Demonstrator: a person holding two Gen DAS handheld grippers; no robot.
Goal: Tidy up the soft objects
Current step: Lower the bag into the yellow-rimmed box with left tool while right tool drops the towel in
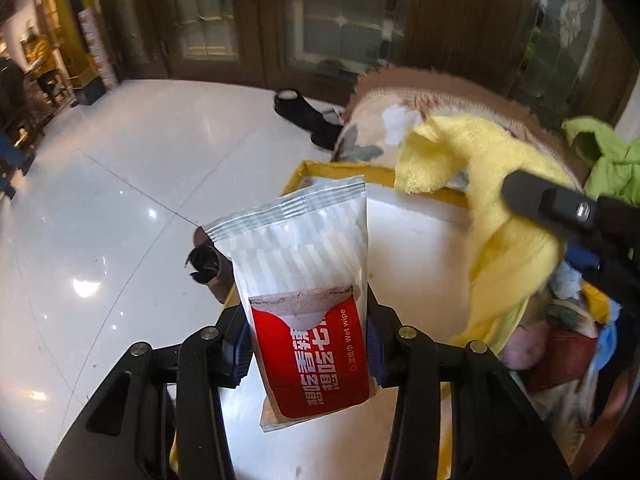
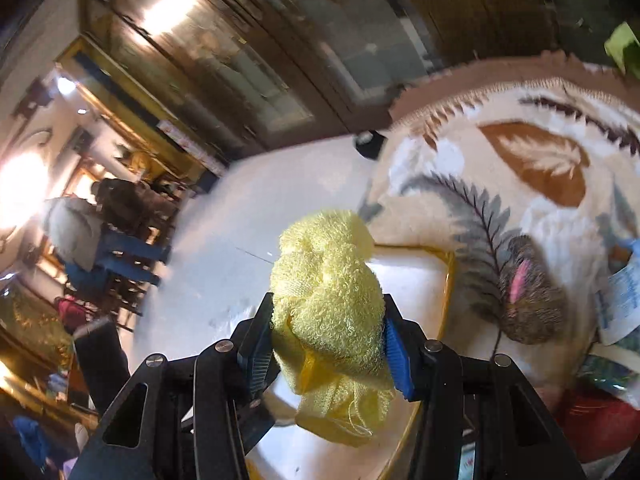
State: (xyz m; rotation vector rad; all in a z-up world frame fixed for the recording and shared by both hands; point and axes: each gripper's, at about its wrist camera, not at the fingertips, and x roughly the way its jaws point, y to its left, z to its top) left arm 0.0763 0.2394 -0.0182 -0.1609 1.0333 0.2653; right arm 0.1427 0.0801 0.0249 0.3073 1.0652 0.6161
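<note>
Between blue ribbed jaws, crinkly wet-wipe packet (image 1: 308, 304), looped-pile yellow towel (image 2: 332, 308)

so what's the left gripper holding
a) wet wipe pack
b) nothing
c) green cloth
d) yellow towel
a: the left gripper is shut on the wet wipe pack, red and white with "Wet wipe" printed on it; the yellow towel is in the right gripper.

Glossy white tiled floor (image 1: 120, 184), dark wooden glass-fronted cabinets (image 1: 248, 16), a black boot (image 1: 308, 116) lying beyond
</note>
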